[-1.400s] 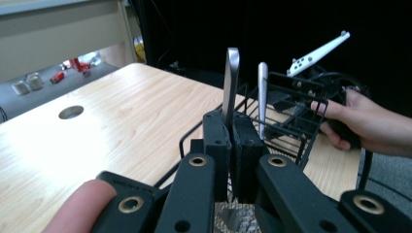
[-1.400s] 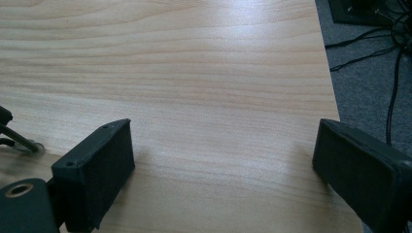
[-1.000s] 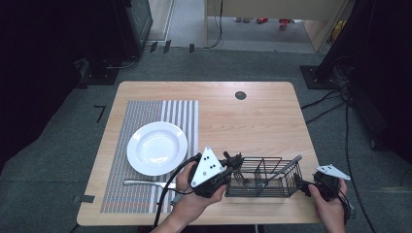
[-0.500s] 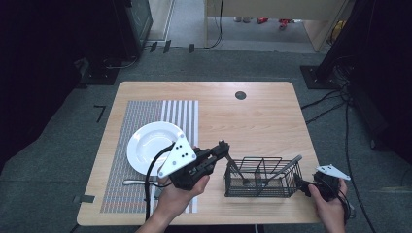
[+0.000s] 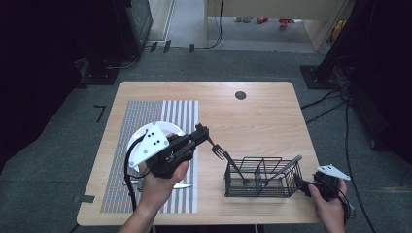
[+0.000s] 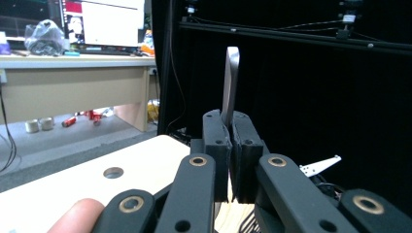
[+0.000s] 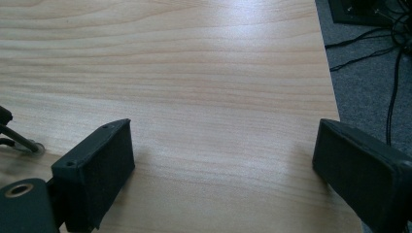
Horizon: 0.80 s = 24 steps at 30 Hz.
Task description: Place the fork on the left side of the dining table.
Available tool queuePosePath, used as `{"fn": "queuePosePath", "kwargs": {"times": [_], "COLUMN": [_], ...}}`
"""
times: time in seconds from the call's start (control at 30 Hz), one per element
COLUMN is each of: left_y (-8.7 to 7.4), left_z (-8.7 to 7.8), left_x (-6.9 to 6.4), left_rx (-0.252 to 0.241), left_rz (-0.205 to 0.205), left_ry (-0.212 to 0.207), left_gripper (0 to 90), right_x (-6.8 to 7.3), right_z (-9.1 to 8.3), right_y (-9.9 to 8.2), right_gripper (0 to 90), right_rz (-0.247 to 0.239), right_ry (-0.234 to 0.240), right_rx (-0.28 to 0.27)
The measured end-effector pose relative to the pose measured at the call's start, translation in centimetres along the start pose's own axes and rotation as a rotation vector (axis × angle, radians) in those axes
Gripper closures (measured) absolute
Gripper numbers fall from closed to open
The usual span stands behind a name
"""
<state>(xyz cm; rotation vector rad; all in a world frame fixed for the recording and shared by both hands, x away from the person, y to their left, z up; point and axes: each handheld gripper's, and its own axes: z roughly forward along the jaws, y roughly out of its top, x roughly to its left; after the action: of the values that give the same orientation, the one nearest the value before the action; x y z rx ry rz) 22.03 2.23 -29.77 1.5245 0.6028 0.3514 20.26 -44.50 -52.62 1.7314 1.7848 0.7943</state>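
A light wooden table point(image 5: 262, 121) with a round dark grommet hole point(image 5: 240, 95) stood on grey carpet point(image 5: 63, 126), black cables point(image 5: 340, 111) trailing beside it. The left gripper point(image 5: 203, 132) pinched a silver metal fork point(image 5: 219, 150) above the tabletop, between a white round plate point(image 5: 138, 138) on a grey striped placemat point(image 5: 145, 111) and a black wire basket point(image 5: 262, 177). The right gripper point(image 7: 223, 165) rested at the table's near right corner, jaws spread wide.

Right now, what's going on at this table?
A person is working with a claw in each hand. The left claw is shut on a fork, holding it in the air between the white plate and the wire basket, which holds more cutlery. The right claw rests open on the table beside the basket.
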Motion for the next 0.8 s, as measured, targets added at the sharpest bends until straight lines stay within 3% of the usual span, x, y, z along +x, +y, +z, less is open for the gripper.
{"fn": "queuePosePath", "kwargs": {"times": [0.03, 0.13, 0.23, 0.3, 0.57, 0.8], "left_y": [0.0, -0.1, -0.2, -0.4, -1.5, -2.7], "left_z": [-0.2, -0.3, -0.5, -0.5, -0.3, -0.6], "left_x": [0.6, 1.3, 2.3, 3.2, 5.7, 8.3], "left_rx": [0.003, -0.004, -0.002, 0.005, 0.009, -0.041], "left_rz": [-0.025, -0.039, -0.041, -0.080, -0.132, -0.178], "left_ry": [0.006, 0.017, 0.054, 0.059, 0.105, 0.168], "left_gripper": [88.8, 88.8, 88.7, 88.7, 88.7, 88.7], "right_x": [0.0, 0.0, 0.0, 0.0, 0.0, 0.0], "right_z": [0.0, 0.0, 0.0, 0.0, 0.0, 0.0], "right_y": [0.0, 0.0, 0.0, 0.0, 0.0, 0.0], "right_gripper": [7.9, 7.9, 7.9, 7.9, 7.7, 7.7], "right_rz": [0.000, 0.001, 0.000, 0.000, -0.001, 0.000], "right_ry": [0.000, 0.000, 0.000, 0.000, -0.001, -0.002], "right_rx": [-0.002, -0.001, -0.001, -0.001, 0.000, 0.000]}}
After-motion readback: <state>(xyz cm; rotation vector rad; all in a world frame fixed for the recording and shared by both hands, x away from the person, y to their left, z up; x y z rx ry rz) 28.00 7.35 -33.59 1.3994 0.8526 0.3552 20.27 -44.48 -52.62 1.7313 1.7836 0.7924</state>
